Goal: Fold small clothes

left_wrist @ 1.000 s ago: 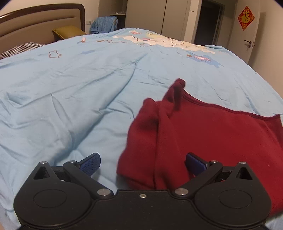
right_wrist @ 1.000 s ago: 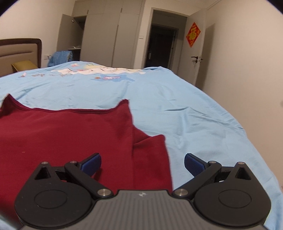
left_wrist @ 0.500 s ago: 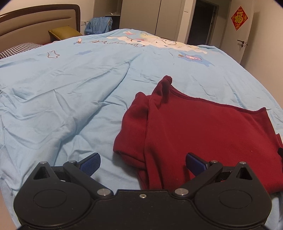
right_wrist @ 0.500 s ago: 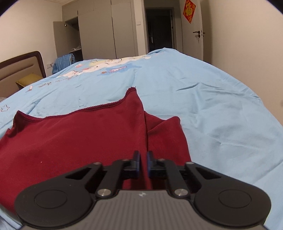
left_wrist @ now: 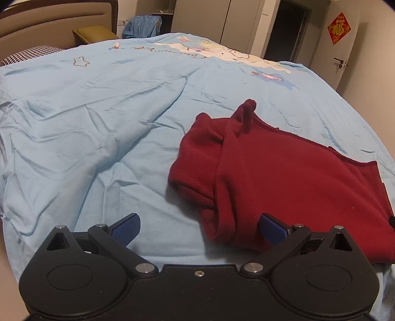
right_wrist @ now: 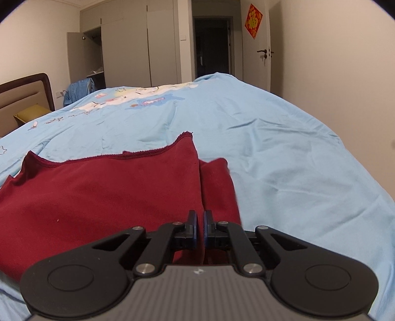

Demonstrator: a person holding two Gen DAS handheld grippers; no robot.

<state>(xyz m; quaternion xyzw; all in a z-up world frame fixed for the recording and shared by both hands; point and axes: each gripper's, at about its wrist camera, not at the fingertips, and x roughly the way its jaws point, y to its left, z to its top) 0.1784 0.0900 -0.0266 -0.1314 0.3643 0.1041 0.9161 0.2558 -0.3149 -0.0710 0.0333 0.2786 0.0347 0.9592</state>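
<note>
A dark red garment (left_wrist: pixel 284 177) lies partly folded on the light blue bedspread (left_wrist: pixel 98 123); its left sleeve is tucked under in a bunched fold. My left gripper (left_wrist: pixel 198 228) is open and empty, its blue pads (left_wrist: pixel 126 227) straddling the garment's near left corner just above the bed. In the right wrist view the garment (right_wrist: pixel 111 192) spreads left, with a folded sleeve at its right edge. My right gripper (right_wrist: pixel 200 226) is shut on the garment's near right edge, with red cloth between the jaws.
The bed's headboard (left_wrist: pixel 49 19), a checked pillow (left_wrist: pixel 32 53) and an olive cushion (left_wrist: pixel 95 33) lie at the far left. Wardrobes (right_wrist: pixel 123 49) and a dark doorway (right_wrist: pixel 212 47) stand beyond the bed. The bed's right edge (right_wrist: pixel 358 177) drops off beside a wall.
My right gripper has shut on the garment's near right edge and tilted up. My left gripper has drawn back a little to the left and stays open.
</note>
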